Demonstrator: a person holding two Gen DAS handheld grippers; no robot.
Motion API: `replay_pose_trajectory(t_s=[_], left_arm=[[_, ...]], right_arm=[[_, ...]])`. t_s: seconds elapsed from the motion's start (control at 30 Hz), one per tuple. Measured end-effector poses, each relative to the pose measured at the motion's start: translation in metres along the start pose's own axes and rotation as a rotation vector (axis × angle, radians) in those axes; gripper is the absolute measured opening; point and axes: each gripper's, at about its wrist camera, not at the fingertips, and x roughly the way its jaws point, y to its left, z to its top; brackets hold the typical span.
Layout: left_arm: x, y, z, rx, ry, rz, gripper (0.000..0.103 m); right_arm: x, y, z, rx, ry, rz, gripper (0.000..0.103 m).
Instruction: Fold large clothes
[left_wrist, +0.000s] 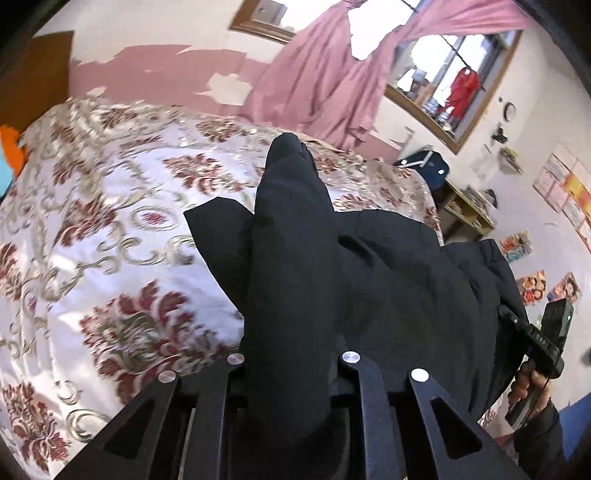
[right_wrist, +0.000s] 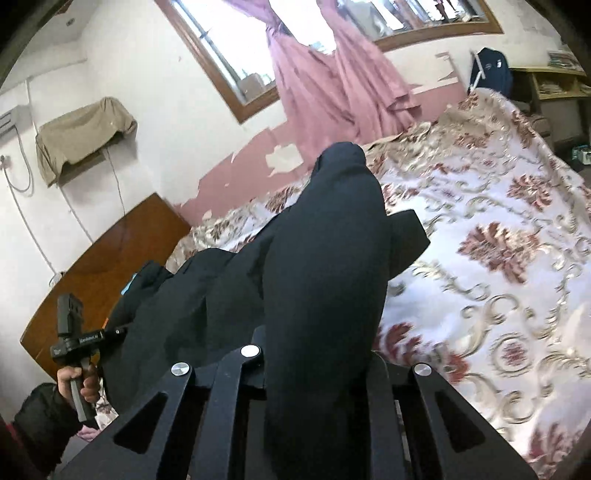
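Observation:
A large black padded coat (left_wrist: 388, 266) hangs between my two grippers above a bed. In the left wrist view my left gripper (left_wrist: 291, 365) is shut on a bunched edge of the coat that drapes over and hides the fingertips. In the right wrist view my right gripper (right_wrist: 317, 354) is shut on another bunched edge of the same coat (right_wrist: 325, 240), its fingertips also covered. Each view shows the other hand-held gripper at the coat's far side: the right one (left_wrist: 543, 343) and the left one (right_wrist: 74, 332).
The bed has a white bedspread with red and gold flowers (left_wrist: 110, 229), also in the right wrist view (right_wrist: 498, 258). Pink curtains (left_wrist: 332, 74) hang at a window behind. A wooden headboard (right_wrist: 103, 266) stands at the left. A shelf (left_wrist: 469, 210) stands beyond the bed.

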Motion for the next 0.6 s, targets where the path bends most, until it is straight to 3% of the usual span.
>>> replay_pose_trajectory(t_s=[0.2,0.27,0.4,0.6], left_arm=[[0.048,-0.012,-0.013,-0.030,0.075,-0.002,0.017],[0.069,-0.010,-0.025,-0.036,0.098,0.028,0.017],[0.087,0.002,-0.044,-0.058,0.126,0.076,0.018],[0.094,0.013,-0.052,-0.104,0.159,0.075,0.026]], right_arm=[[-0.006,-0.024,-0.006,-0.021,0.045,-0.114,0.013],[0.001,-0.039,-0.013,-0.019,0.085,-0.169,0.015],[0.011,-0.068,-0.023,0.027,0.126,-0.209,0.021],[0.021,-0.063,-0.032,-0.031,0.144,-0.261,0.035]])
